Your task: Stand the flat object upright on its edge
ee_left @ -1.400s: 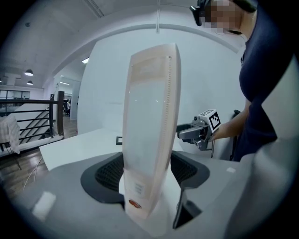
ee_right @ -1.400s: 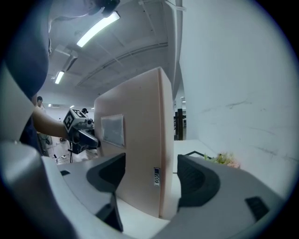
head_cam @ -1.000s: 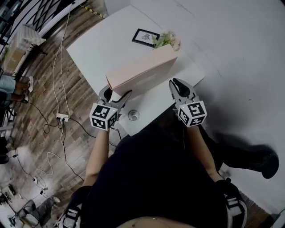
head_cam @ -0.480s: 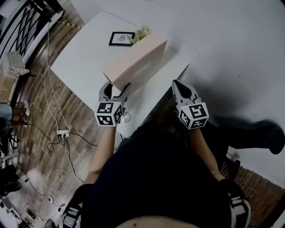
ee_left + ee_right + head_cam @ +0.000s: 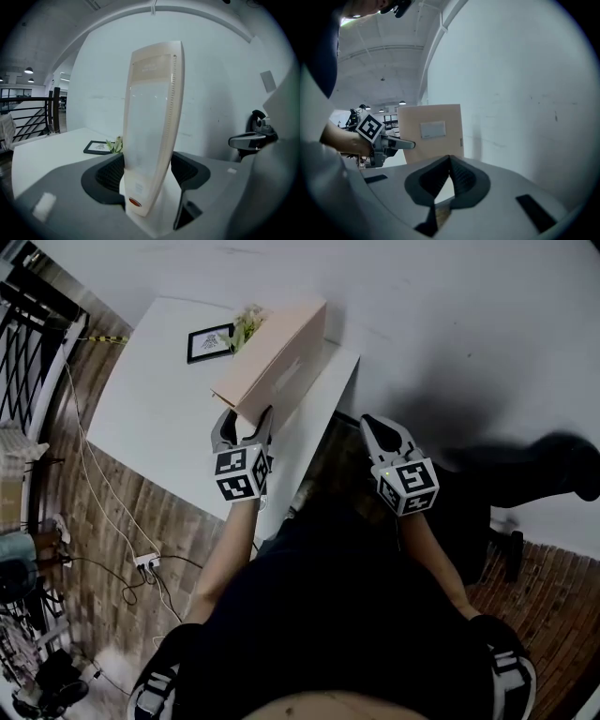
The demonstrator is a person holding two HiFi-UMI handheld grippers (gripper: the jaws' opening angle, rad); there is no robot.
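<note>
A flat pale pink box [image 5: 281, 362] stands upright on its long edge on the white table [image 5: 159, 399]. My left gripper [image 5: 244, 418] is shut on the box's near end. In the left gripper view the box [image 5: 152, 117] rises straight up between the two pads. My right gripper [image 5: 372, 423] is shut with nothing in it. It hangs to the right of the table, off its edge and apart from the box. The right gripper view looks past the closed jaws [image 5: 449, 161] at the box's broad face [image 5: 433, 133] and the left gripper [image 5: 389, 143].
A small black picture frame [image 5: 209, 341] lies on the table behind the box, and a little plant [image 5: 246, 326] stands between them. A white wall [image 5: 422, 315] runs along the far side. Cables and a power strip [image 5: 145, 561] lie on the wooden floor at the left.
My right gripper has drawn back from the box's end to beyond the table edge. The left gripper keeps its hold on the upright box. The head view has swung round.
</note>
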